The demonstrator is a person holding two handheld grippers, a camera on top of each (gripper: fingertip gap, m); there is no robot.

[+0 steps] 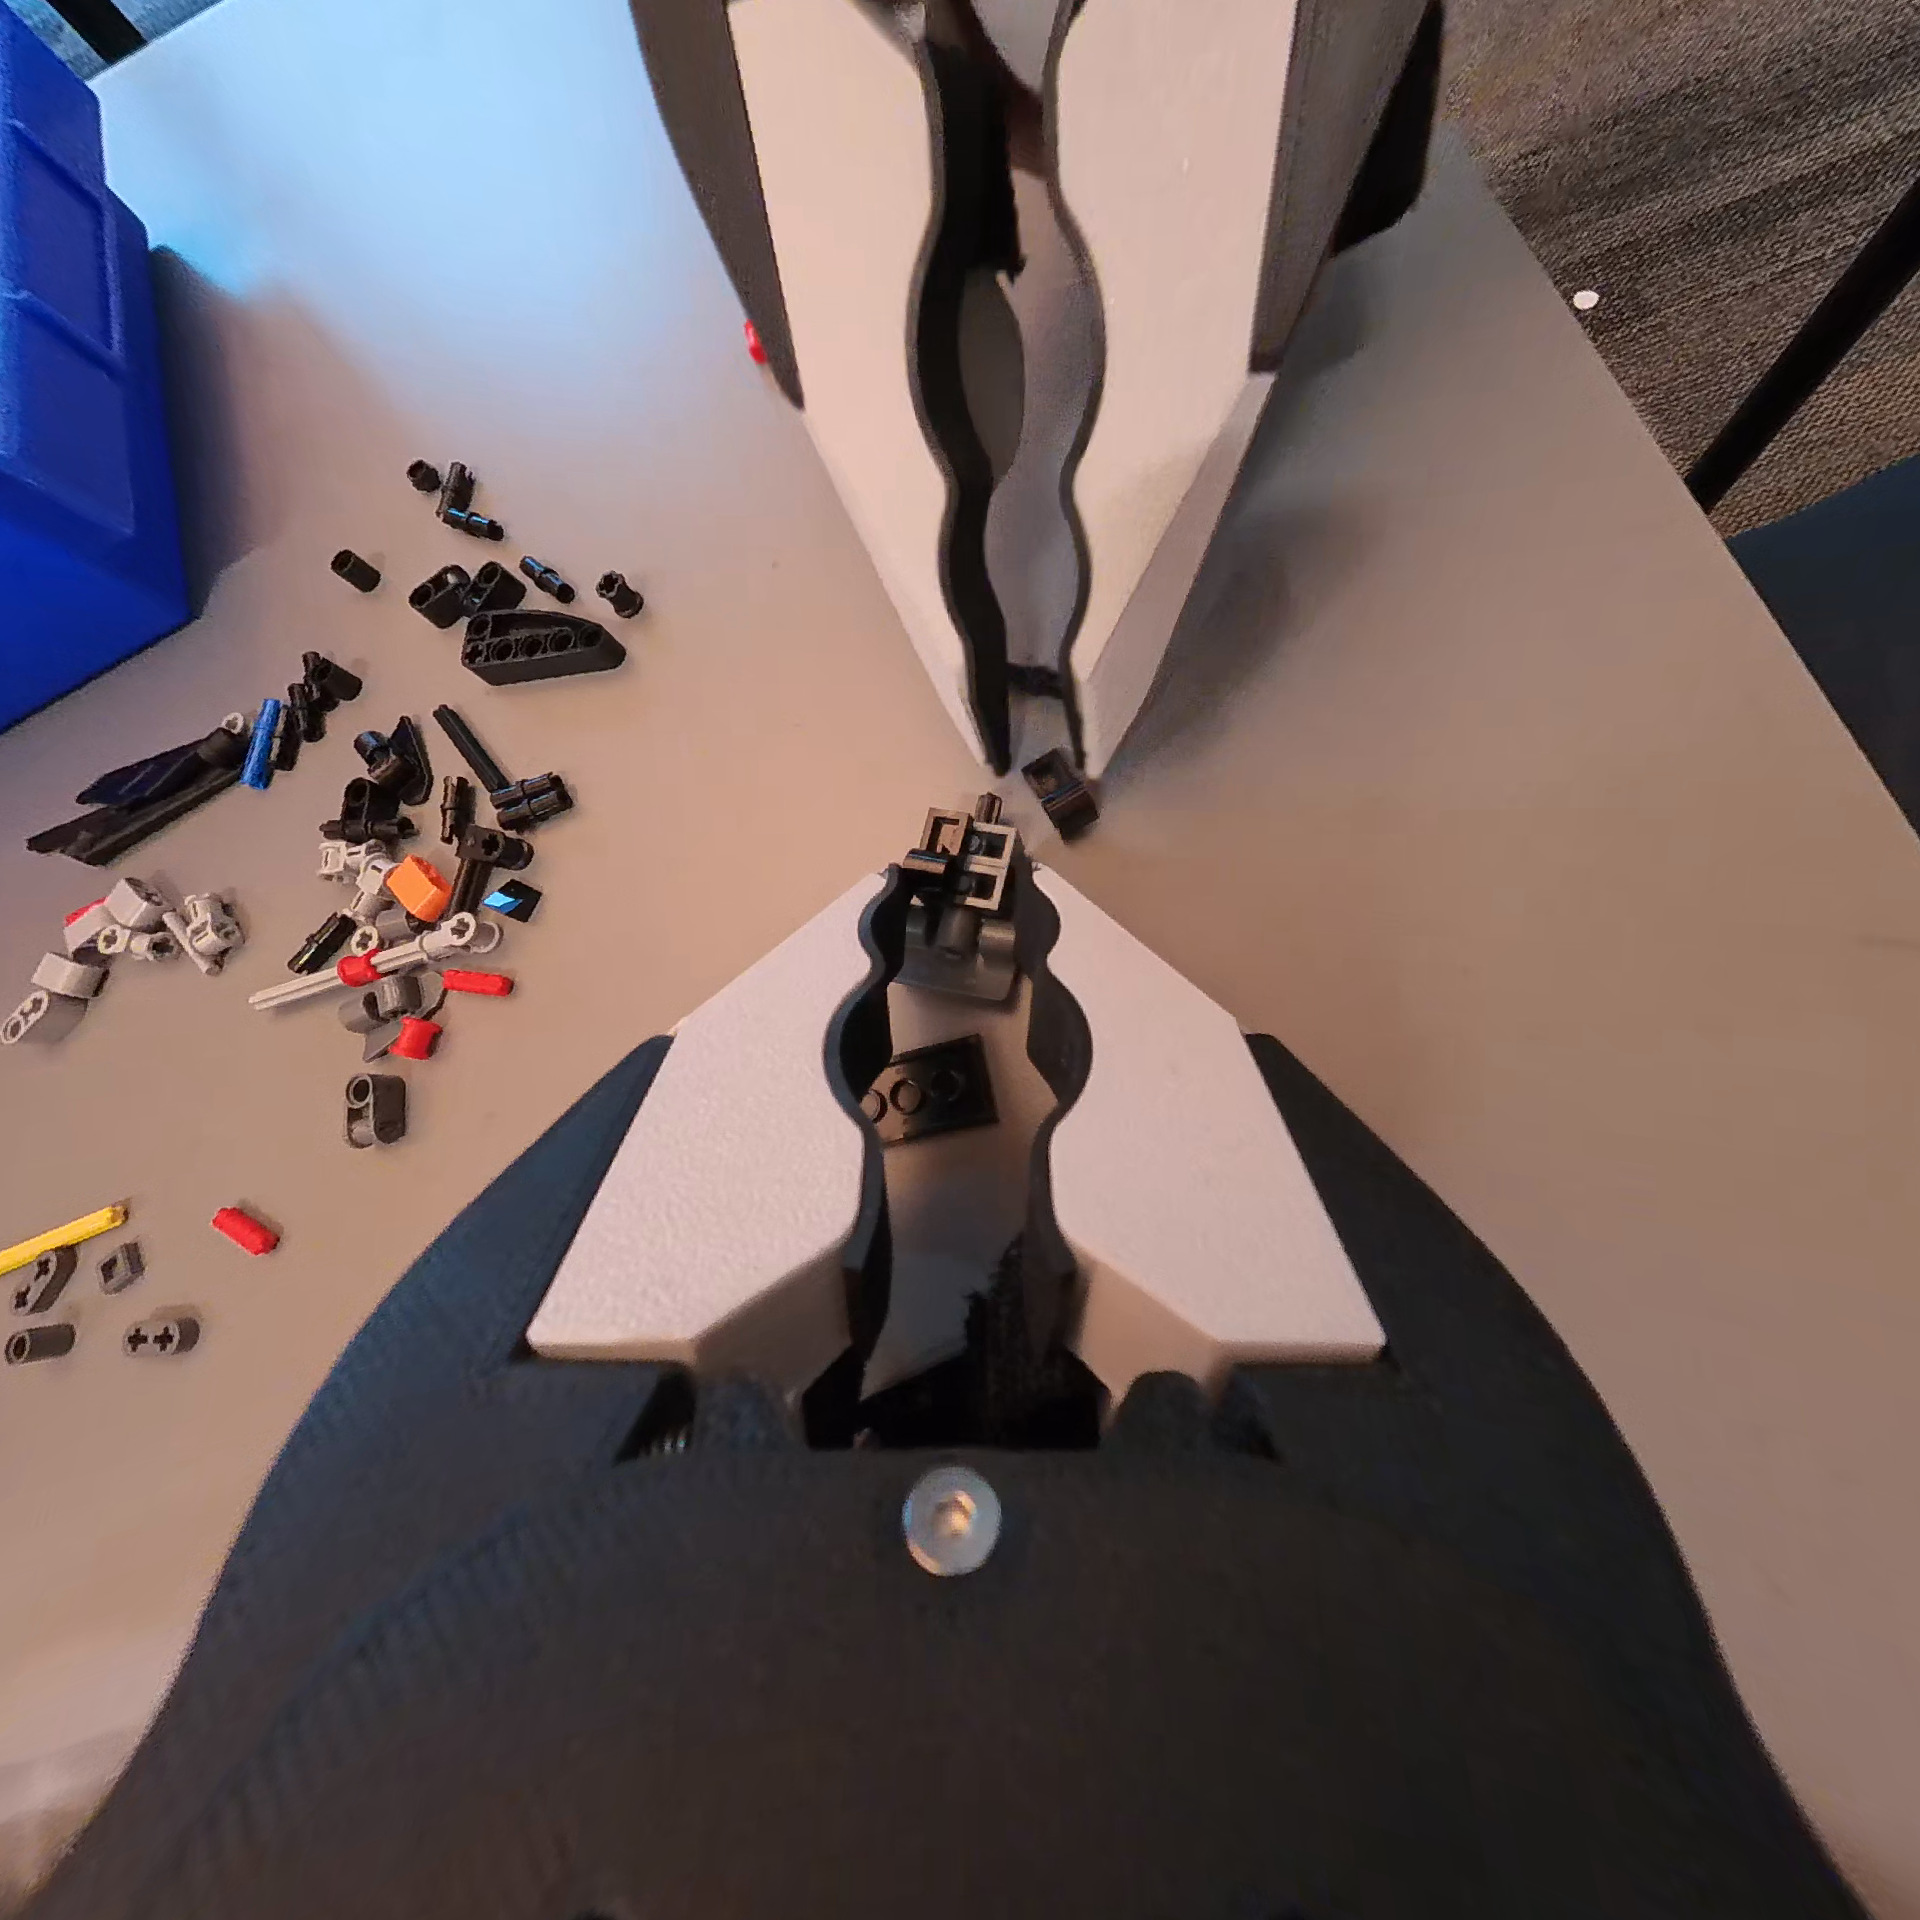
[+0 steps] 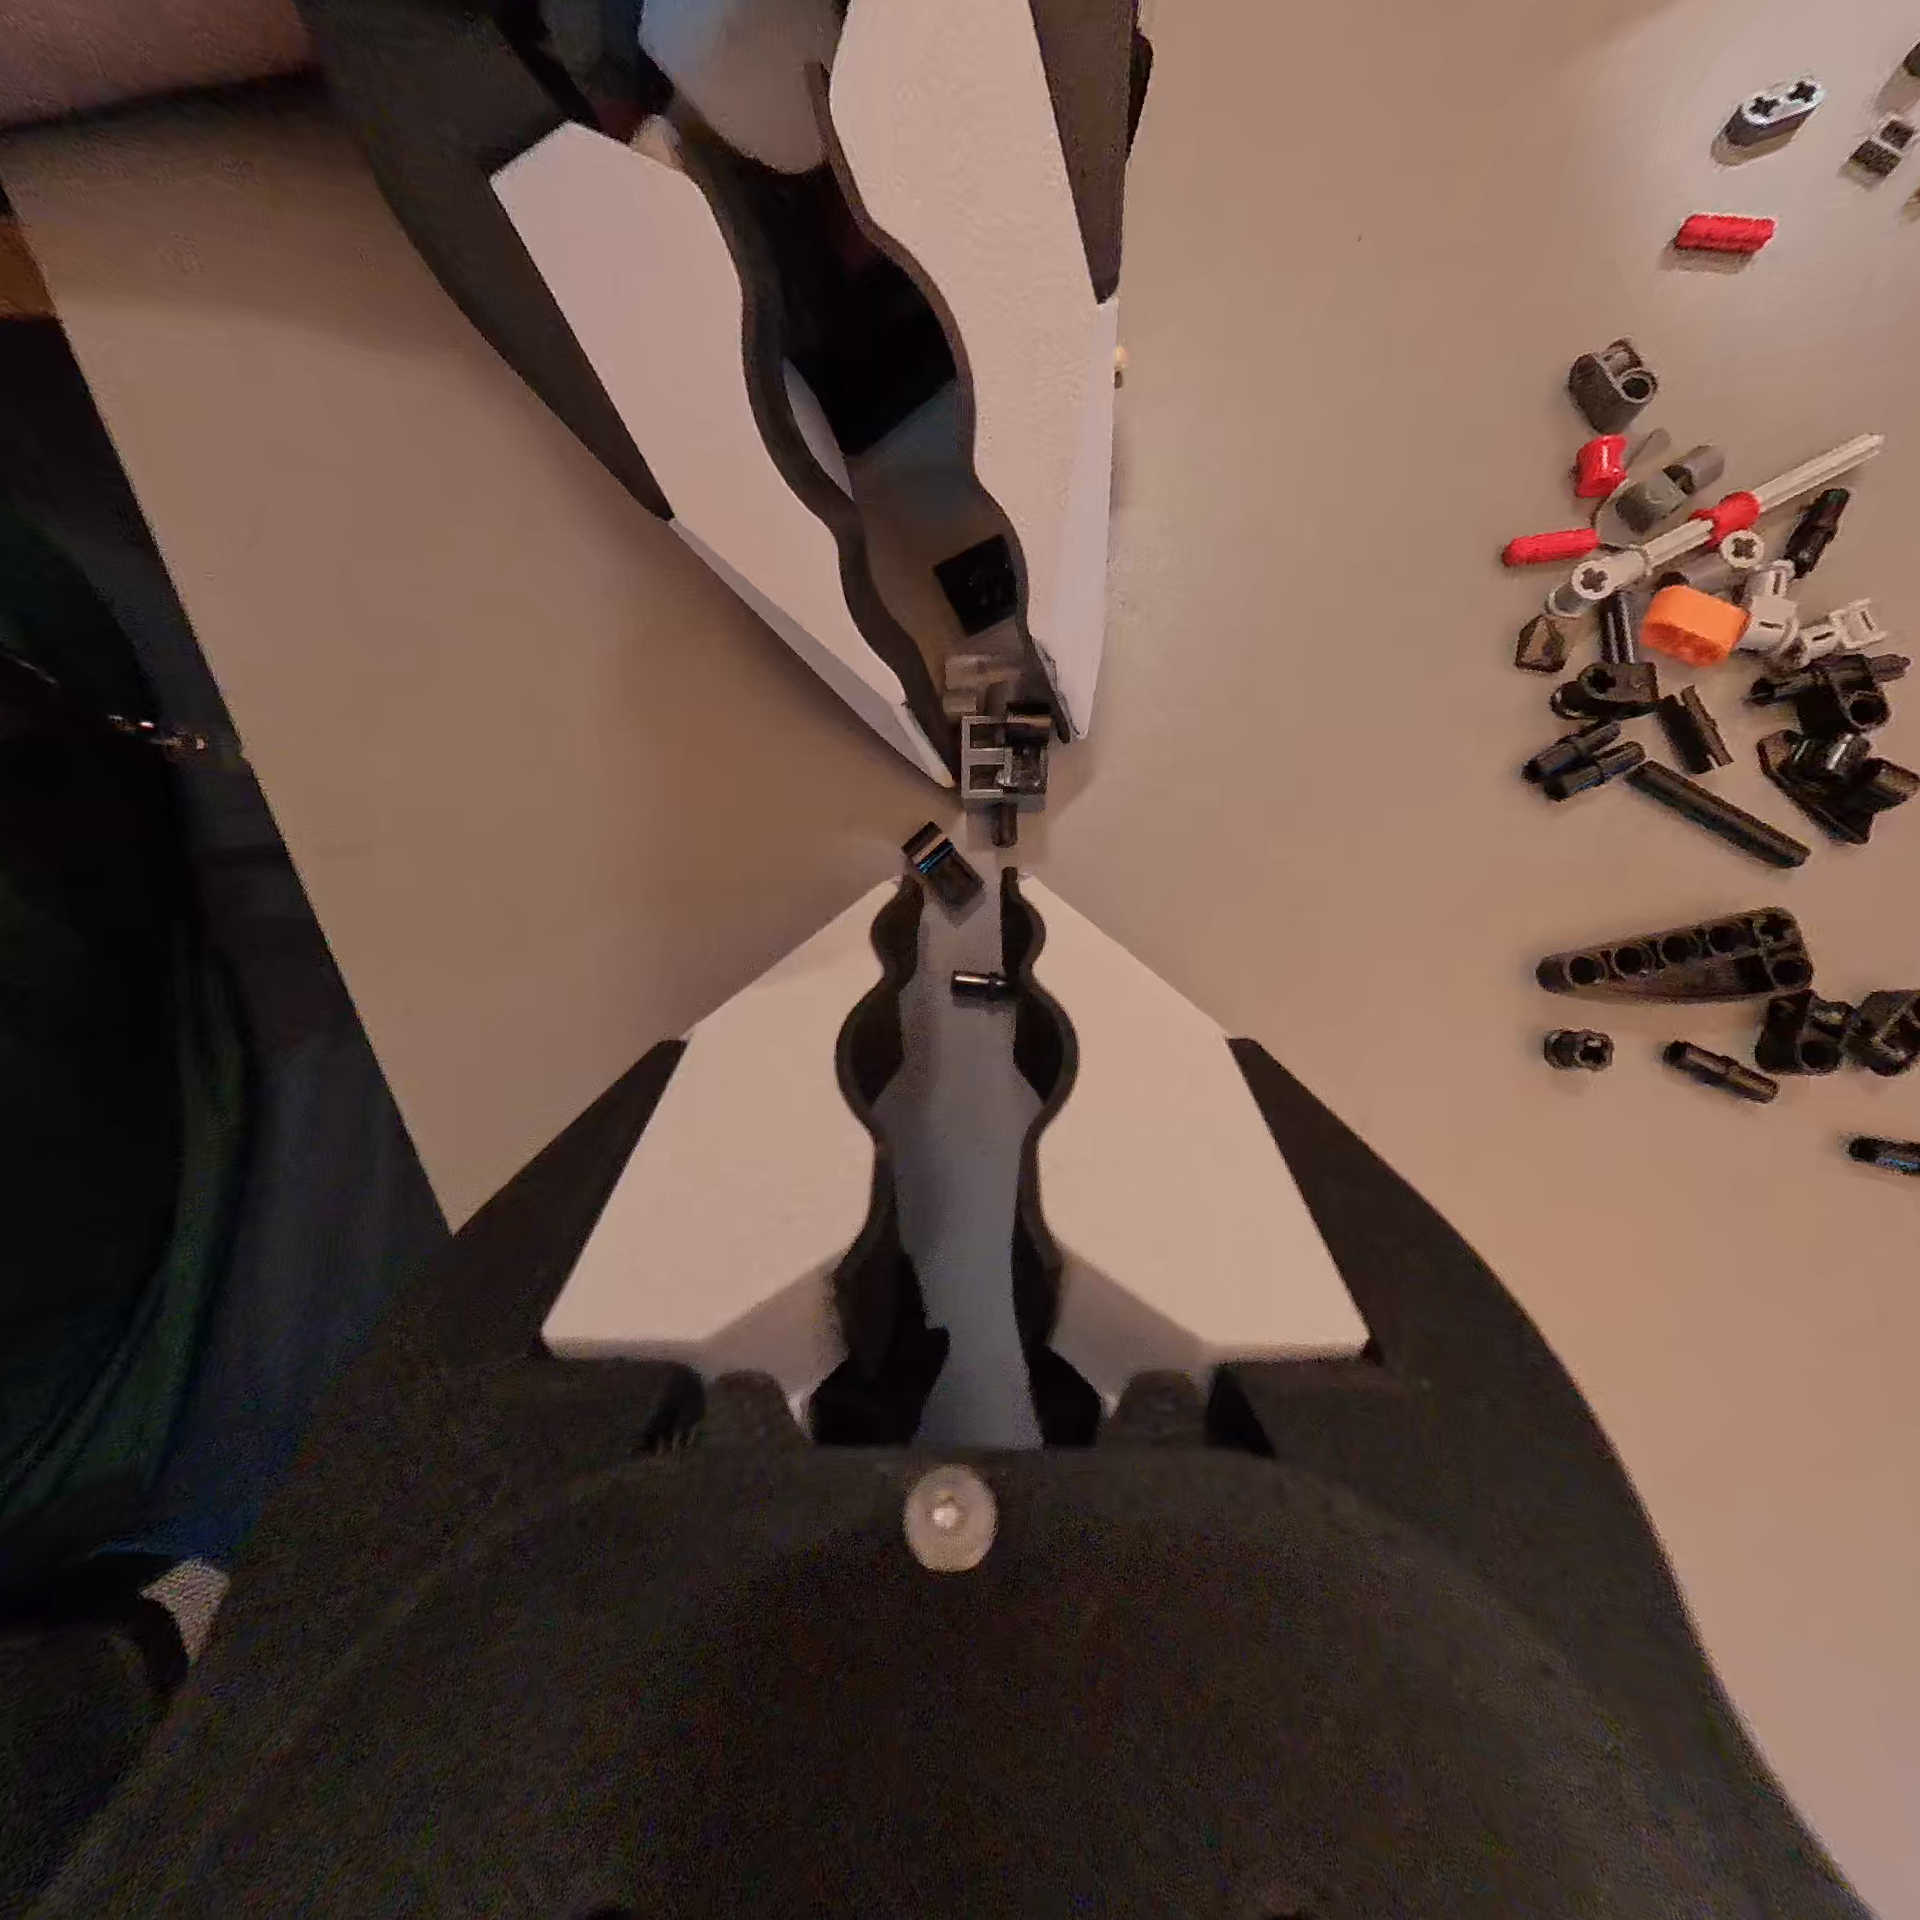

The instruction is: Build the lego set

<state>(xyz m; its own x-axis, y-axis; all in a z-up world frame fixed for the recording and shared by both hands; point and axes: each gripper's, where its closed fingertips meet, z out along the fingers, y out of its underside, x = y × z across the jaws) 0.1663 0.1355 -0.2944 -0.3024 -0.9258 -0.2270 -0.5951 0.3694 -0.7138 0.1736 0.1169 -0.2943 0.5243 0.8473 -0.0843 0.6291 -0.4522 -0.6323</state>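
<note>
Left wrist view. My left gripper [image 1: 961, 868] is closed down to a narrow gap and clamps a small black-and-grey lego assembly [image 1: 961, 894] at its tips; a short black peg sticks out of the top of the assembly. A flat black plate [image 1: 930, 1091] shows on the table [image 1: 1351, 831] through the gap farther back between the fingers. My right gripper [image 1: 1039, 769] comes in from the far side, tip to tip with the left. Its fingers are nearly together, and a small black piece [image 1: 1060, 795] sits at their tips, just beside the peg. I cannot tell whether piece and peg touch. Loose lego parts [image 1: 395, 831] lie scattered on the table to the left, among them an orange piece [image 1: 419, 886] and a long black beam [image 1: 540, 646]. A blue bin [image 1: 73, 416] stands at the far left edge.

Right wrist view. My right gripper [image 2: 961, 878] is almost closed, and the small black piece [image 2: 940, 860] is pinched at the tips, tilted. A black pin [image 2: 979, 984] shows through the gap behind the tips; whether it lies on the table [image 2: 520, 675] or rests against a finger, I cannot tell. Opposite, the left gripper [image 2: 1003, 764] holds the assembly [image 2: 997, 764], peg pointing toward me. The loose parts [image 2: 1714, 644] lie at the right, well apart from both tools.
</note>
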